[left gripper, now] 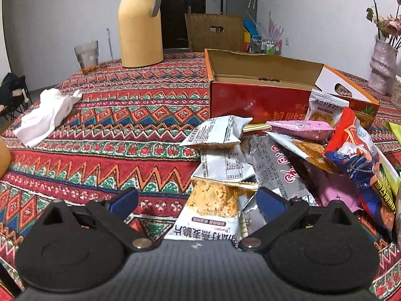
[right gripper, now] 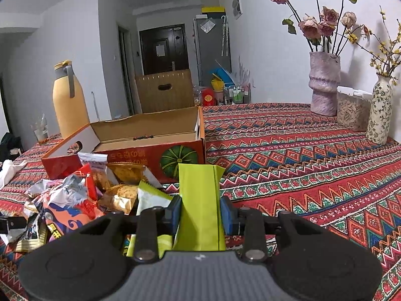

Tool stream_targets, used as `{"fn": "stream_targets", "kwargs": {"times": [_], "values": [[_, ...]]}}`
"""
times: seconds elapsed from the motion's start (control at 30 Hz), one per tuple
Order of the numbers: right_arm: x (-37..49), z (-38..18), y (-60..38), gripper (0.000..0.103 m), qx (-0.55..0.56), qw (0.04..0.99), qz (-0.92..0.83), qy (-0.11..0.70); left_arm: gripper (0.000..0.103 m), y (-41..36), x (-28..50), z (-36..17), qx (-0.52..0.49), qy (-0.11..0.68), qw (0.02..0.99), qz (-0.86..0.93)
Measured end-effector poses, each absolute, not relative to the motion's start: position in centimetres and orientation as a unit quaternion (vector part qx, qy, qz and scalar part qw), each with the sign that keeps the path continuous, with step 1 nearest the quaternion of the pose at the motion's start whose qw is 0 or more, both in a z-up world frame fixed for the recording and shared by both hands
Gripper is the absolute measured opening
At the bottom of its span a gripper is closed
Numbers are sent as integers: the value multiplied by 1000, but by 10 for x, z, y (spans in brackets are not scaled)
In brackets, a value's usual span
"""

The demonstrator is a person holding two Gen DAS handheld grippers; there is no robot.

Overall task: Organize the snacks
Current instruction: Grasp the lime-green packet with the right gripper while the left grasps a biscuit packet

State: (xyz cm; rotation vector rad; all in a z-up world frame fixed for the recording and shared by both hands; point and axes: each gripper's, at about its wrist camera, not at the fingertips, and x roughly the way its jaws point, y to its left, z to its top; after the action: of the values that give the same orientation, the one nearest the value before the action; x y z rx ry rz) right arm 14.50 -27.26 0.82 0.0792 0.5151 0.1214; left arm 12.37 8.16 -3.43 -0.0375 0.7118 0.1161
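A pile of snack packets lies on the patterned tablecloth in front of an open red cardboard box. My left gripper is open, its blue pads on either side of a white oat-crisp packet at the pile's near edge. In the right wrist view my right gripper is shut on a lime-green packet, held upright above the table, right of the pile. The open box stands behind it, with a pumpkin picture on its front.
A yellow thermos jug and a glass stand at the far left. A crumpled white cloth lies at left. Flower vases and a clear jar stand at the far right. A wooden chair stands behind the table.
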Motion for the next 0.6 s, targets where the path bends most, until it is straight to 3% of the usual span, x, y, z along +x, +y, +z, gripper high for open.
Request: {"fn": "stream_targets", "kwargs": {"times": [0.27,0.4,0.6], "values": [[142,8,-270,32,39,964,62,254,71,82,124,-39,-30,357,932,48],[139,9,-269,32,39,965,63,253,46,80,119,-39,-34,354,934,39],[131,10,-267,32,38,965,66,249,44,75,110,-38,-32,343,938,41]]}}
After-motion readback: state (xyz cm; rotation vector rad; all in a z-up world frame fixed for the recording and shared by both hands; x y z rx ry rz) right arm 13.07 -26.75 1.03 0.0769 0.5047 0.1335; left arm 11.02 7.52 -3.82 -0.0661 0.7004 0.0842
